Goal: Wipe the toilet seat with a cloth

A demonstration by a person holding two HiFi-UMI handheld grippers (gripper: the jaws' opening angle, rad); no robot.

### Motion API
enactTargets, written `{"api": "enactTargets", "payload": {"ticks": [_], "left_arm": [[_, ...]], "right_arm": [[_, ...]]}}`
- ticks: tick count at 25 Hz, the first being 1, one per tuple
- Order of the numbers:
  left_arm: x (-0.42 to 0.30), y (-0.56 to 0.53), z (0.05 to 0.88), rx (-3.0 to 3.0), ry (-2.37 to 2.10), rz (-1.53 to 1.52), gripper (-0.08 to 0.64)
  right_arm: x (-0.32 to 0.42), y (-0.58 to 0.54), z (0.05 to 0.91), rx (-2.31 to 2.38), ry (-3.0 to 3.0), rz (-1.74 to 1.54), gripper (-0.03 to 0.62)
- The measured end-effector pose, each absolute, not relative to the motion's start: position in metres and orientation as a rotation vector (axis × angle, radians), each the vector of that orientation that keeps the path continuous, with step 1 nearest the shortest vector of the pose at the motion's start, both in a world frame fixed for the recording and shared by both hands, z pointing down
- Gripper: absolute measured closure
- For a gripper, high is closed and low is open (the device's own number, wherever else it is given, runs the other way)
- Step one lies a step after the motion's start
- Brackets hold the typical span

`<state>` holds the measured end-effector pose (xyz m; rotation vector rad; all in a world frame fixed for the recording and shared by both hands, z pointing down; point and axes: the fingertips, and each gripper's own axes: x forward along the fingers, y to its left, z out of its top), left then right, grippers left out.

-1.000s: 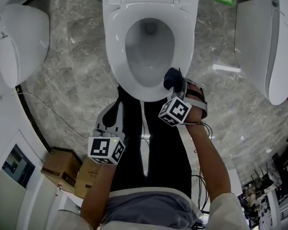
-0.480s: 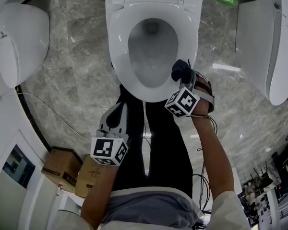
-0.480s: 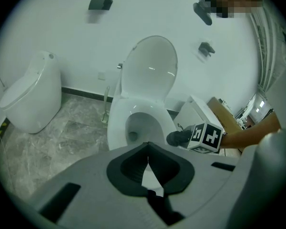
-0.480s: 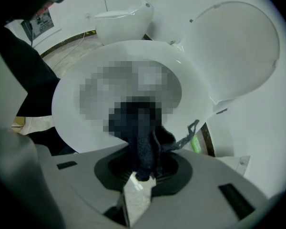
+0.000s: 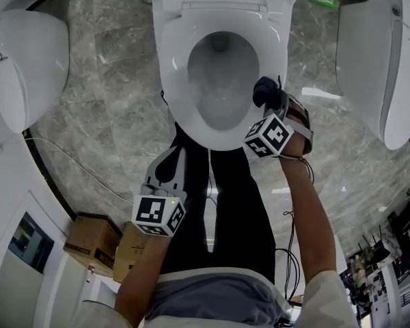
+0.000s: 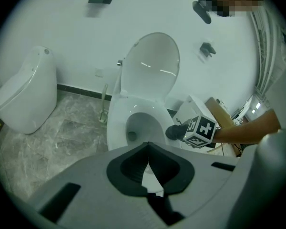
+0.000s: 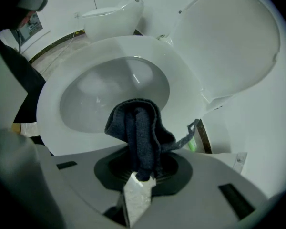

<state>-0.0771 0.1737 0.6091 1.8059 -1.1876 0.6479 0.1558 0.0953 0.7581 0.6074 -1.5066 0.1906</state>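
Your right claw (image 7: 142, 174) is clamped on the dark cloth (image 7: 138, 125), whose bunched end hangs over the right side of the toilet seat (image 7: 186, 85), by its inner edge. Press the wad flat onto the seat rather than dragging only its tip, and follow the ring's curve with even pressure. Your left claw (image 6: 148, 162) is closed and empty, low in front of the bowl; keep it clear.

A spare toilet (image 5: 24, 60) at left and another toilet (image 5: 386, 67) at right stand on the marble floor (image 5: 116, 108); boxes (image 5: 99, 241) sit lower left.
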Motion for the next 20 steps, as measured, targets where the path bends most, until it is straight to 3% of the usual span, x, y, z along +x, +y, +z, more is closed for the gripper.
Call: {"api": "enactTargets", "payload": {"ticks": [20], "left_arm": [[-0.111,0.154,0.617,1.732,-1.113,0.602,0.551]], "right_arm": [[0.139,0.011,0.771,0.755,-1.47,0.356,0.522]]}}
